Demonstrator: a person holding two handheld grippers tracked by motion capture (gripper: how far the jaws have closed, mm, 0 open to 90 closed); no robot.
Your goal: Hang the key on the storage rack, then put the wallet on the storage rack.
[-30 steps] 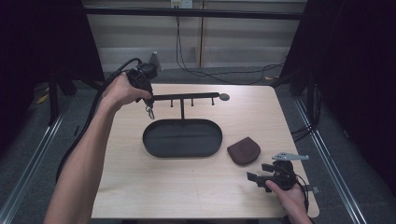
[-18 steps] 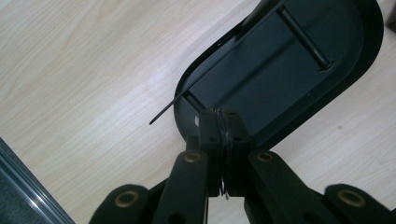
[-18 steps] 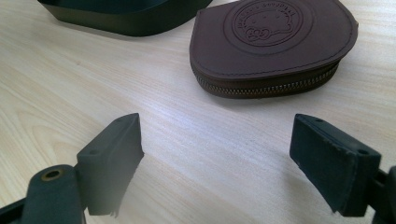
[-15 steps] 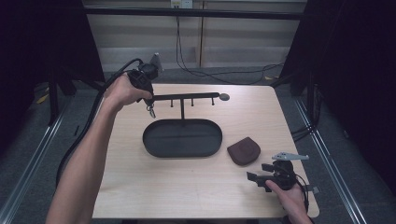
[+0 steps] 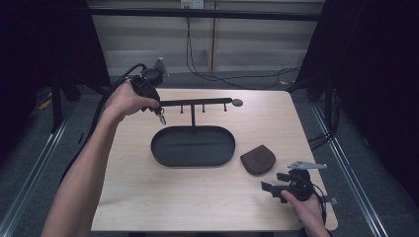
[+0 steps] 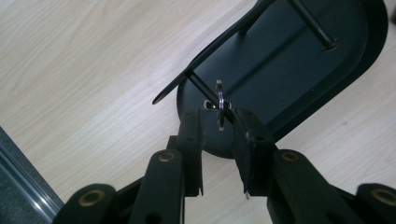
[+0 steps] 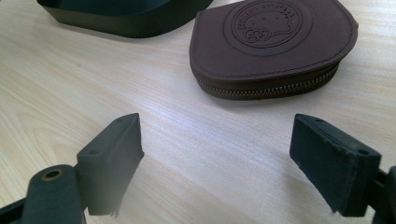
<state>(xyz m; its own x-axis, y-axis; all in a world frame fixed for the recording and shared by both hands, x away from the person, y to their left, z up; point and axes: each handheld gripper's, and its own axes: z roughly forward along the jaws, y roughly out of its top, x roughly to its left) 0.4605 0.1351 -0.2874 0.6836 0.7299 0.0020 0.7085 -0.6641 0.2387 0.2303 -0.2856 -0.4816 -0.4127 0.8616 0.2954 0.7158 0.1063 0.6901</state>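
no readable text; brown pouch (image 7: pixel 275 46) bears blurred embossed emblem.

Left arm stretched forward, left gripper (image 5: pixel 157 109) jaws just opening to a narrow gap, right gripper (image 5: pixel 269 188) low, jaws spread wide

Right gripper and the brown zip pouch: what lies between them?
Nothing: bare wooden table separates the open right gripper from the brown zip pouch, as the right gripper view shows.

Brown zipped pouch (image 5: pixel 257 161) on wooden table (image 5: pixel 148 197), just right of tray.
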